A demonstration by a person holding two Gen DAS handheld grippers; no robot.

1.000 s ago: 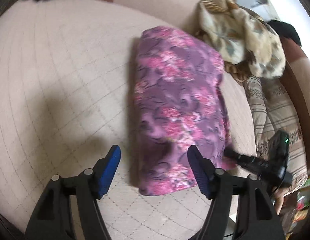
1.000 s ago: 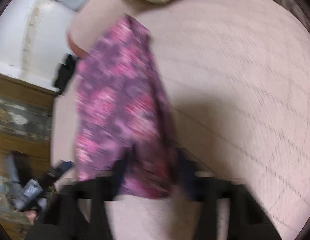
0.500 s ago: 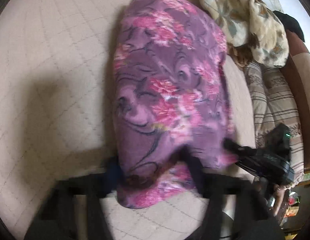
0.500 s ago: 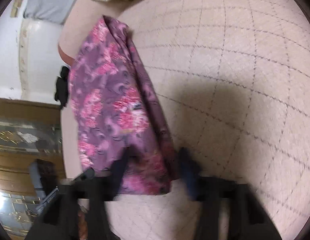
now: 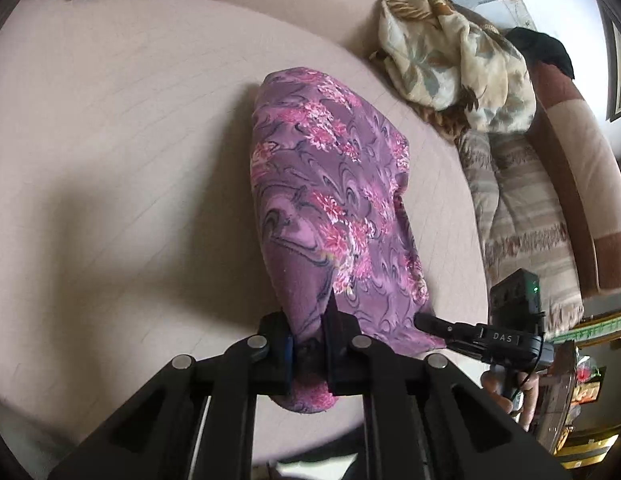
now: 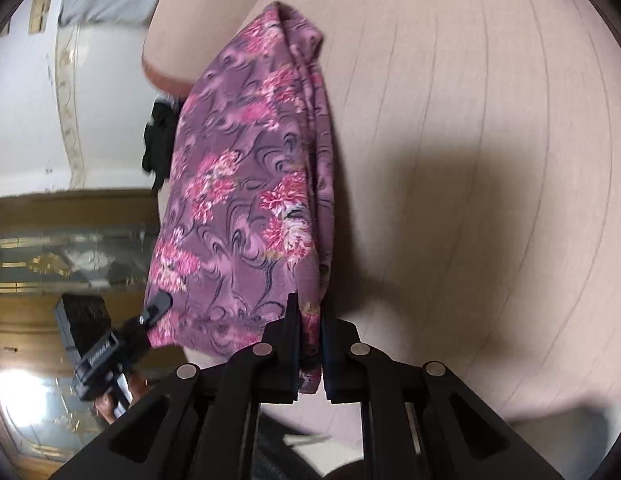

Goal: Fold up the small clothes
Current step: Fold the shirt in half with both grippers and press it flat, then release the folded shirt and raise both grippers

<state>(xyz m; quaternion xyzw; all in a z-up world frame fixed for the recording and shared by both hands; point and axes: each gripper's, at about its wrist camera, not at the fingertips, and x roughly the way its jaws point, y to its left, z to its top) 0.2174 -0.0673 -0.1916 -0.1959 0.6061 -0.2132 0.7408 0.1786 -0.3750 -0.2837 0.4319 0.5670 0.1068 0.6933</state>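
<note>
Although a long, narrow shape has already been given to the purple garment with pink flower print (image 5: pixel 330 216), the folding is judged not to be finished: both near corners are gripped, so a further fold, end towards end, seems to be left. The left gripper (image 5: pixel 308 340) is closed tightly on one near corner, and the right gripper (image 6: pixel 310 344) is closed on the other, where several layers are seen at the edge. The garment lies stretched away from the grippers on the beige quilted cushion surface (image 5: pixel 110 140). Beside it, a crumpled cream cloth with leaf print (image 5: pixel 450 48) and a striped beige blanket (image 5: pixel 526 216) are seen. A white wall with gold trim (image 6: pixel 66 100) is visible behind.
</note>
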